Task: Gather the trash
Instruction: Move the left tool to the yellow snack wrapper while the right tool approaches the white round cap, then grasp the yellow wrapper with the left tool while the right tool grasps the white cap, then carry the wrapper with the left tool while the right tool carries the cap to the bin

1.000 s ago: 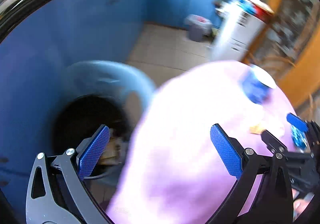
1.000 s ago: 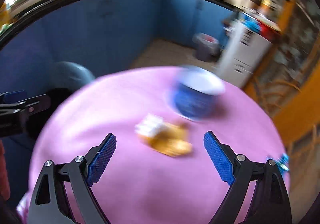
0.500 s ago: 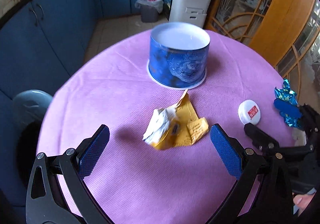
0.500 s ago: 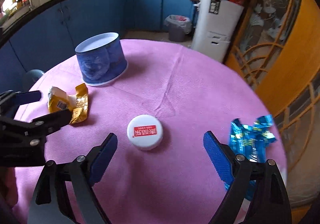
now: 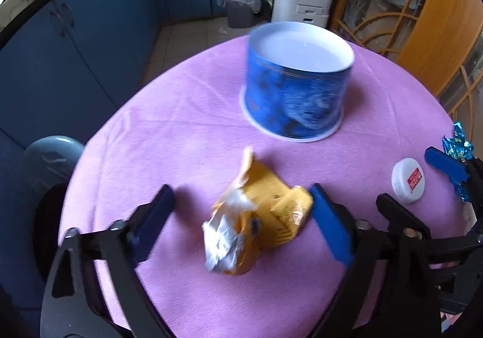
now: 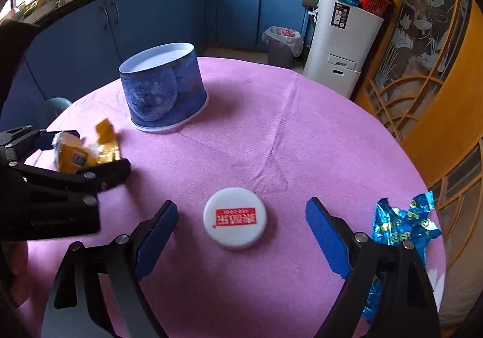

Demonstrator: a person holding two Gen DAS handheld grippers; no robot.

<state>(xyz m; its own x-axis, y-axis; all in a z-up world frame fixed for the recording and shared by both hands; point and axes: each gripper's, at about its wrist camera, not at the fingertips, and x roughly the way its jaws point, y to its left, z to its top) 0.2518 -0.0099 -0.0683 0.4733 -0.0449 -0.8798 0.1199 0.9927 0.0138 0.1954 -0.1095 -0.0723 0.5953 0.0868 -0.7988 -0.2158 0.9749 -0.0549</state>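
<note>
We hold the left gripper [image 5: 241,211] spread wide around the yellow wrapper [image 5: 256,220], gripping nothing; the right gripper [image 6: 241,226] brackets the white cap [image 6: 235,222], also unclenched. The risk — crinkled foil slipping sideways, or the cap skidding on the pink surface [image 6: 302,141].

The white cap [image 6: 235,222] has a red label with white letters; "COOL" can just be read. Writing on the black gripper arm is too blurry.
</note>
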